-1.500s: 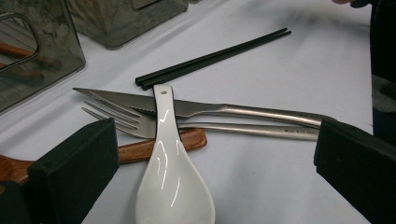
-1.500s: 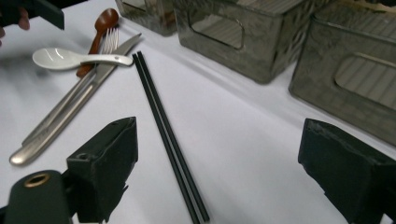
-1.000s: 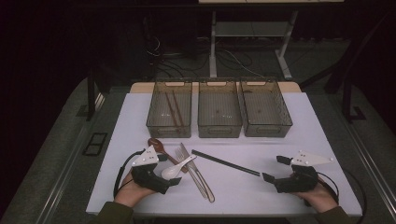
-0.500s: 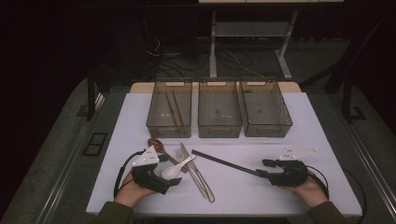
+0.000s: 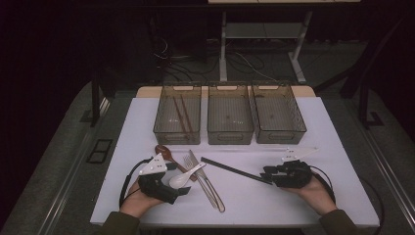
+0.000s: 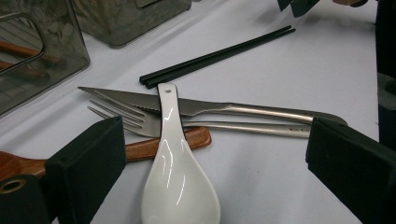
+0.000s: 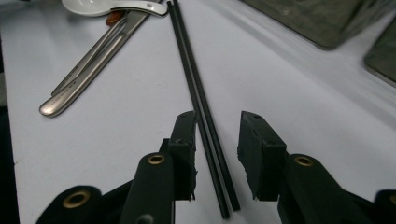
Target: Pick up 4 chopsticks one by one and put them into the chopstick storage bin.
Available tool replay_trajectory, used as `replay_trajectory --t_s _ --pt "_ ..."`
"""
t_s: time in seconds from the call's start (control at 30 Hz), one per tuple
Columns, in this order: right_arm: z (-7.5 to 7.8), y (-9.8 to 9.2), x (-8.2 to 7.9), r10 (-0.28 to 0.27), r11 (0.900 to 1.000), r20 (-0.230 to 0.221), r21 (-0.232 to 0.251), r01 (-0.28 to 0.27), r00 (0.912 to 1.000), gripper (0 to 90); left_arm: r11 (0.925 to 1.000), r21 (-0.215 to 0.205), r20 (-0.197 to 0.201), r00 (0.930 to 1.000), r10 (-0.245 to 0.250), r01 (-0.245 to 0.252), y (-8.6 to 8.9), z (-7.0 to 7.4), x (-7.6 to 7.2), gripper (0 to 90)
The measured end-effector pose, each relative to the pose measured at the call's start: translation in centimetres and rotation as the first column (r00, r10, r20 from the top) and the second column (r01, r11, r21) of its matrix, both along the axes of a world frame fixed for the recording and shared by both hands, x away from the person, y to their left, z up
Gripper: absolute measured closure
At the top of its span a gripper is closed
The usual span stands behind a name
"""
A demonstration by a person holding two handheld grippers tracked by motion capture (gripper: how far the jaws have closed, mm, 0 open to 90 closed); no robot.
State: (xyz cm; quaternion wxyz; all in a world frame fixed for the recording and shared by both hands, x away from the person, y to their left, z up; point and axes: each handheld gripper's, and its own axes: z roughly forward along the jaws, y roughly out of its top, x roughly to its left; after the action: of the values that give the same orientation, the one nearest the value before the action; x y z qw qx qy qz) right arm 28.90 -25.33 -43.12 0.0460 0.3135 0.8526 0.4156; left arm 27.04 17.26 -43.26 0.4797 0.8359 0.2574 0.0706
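A pair of black chopsticks lies slantwise on the white table. My right gripper lies level at their right end. Its jaws have just been closing, and the chopsticks run between them. The left pad is at the sticks, while a gap remains on the other side. My left gripper stands wide open around the bowl of a white ceramic spoon. That spoon lies across a fork, a knife and a wooden spoon.
Three translucent bins stand in a row at the back of the table. The left one holds brown chopsticks. Bare table lies between the chopsticks and the front edge.
My right gripper has slid left to the chopsticks' end, and its jaws have narrowed around them. The left gripper and the cutlery pile have stayed put.
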Motion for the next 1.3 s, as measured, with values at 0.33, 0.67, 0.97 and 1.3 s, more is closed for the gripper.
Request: replay_trajectory --t_s 0.33,0.67,0.97,1.3 --pt "-0.2 1.4 1.5 0.040 0.999 -0.022 -0.001 -0.040 0.9990 73.7 1.0000 0.000 -0.001 1.0000 -0.001 0.001 0.0 0.0 0.0 4.9" --pt "-0.8 3.3 2.8 0.073 0.996 -0.036 -0.043 -0.075 0.9967 78.1 1.0000 0.000 -0.001 1.0000 -0.002 0.002 0.0 0.0 0.0 4.9" --pt "-1.6 4.3 3.5 0.096 0.993 -0.052 -0.056 -0.099 0.9940 81.4 1.0000 -0.001 0.000 1.0000 -0.002 0.002 0.0 0.0 0.0 5.0" --pt "-1.9 5.2 3.8 0.114 0.991 -0.040 -0.069 -0.116 0.9927 83.0 1.0000 -0.002 0.001 1.0000 -0.001 0.001 0.0 0.0 0.0 5.1"
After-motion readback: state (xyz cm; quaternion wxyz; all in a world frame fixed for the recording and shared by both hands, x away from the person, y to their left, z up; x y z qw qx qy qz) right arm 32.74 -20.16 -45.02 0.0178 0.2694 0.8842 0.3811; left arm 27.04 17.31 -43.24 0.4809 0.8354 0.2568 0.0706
